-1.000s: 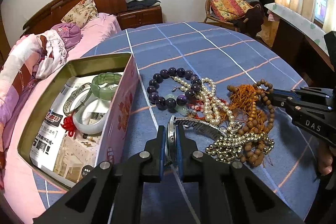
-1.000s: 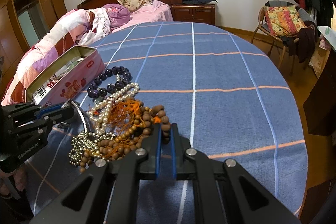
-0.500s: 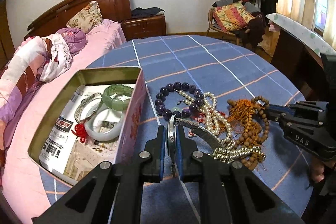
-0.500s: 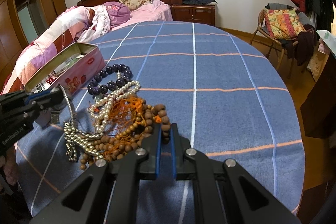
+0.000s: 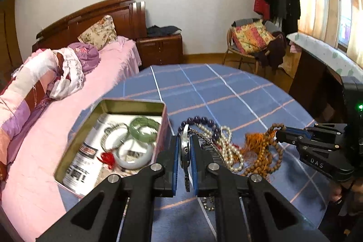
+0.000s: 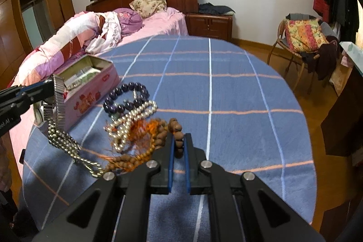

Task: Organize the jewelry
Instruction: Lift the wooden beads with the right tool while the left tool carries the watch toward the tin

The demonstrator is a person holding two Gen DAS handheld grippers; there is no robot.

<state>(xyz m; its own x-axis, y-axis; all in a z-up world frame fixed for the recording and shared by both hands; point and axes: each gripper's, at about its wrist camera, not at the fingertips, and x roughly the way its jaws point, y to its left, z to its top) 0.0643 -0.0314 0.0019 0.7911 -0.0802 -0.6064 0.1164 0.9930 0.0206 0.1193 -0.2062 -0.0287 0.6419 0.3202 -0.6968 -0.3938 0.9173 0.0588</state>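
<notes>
My left gripper (image 5: 184, 146) is shut on a silver wristwatch (image 5: 184, 151) and holds it in the air beside the open pink tin (image 5: 127, 103). Its metal band (image 6: 59, 96) hangs down, with a silver bead chain (image 6: 65, 142) snagged and trailing to the table. The tin holds a green bangle (image 5: 144, 129), a white bangle (image 5: 133, 154) and a silver bracelet. My right gripper (image 6: 178, 144) is shut on the brown wooden bead string (image 6: 177, 130), pinning it on the table. A purple bead bracelet (image 6: 124, 99) and a pearl necklace (image 6: 133, 115) lie in the pile.
The round table has a blue checked cloth (image 6: 226, 92). A bed with pink covers (image 5: 56, 92) lies close to the left of the table. A chair with a patterned cushion (image 6: 304, 33) stands at the far right. The left gripper also shows in the right wrist view (image 6: 52, 89).
My left gripper has lifted the watch up and away from the pile toward the tin, dragging the silver bead chain along. My right gripper stays shut on the wooden beads.
</notes>
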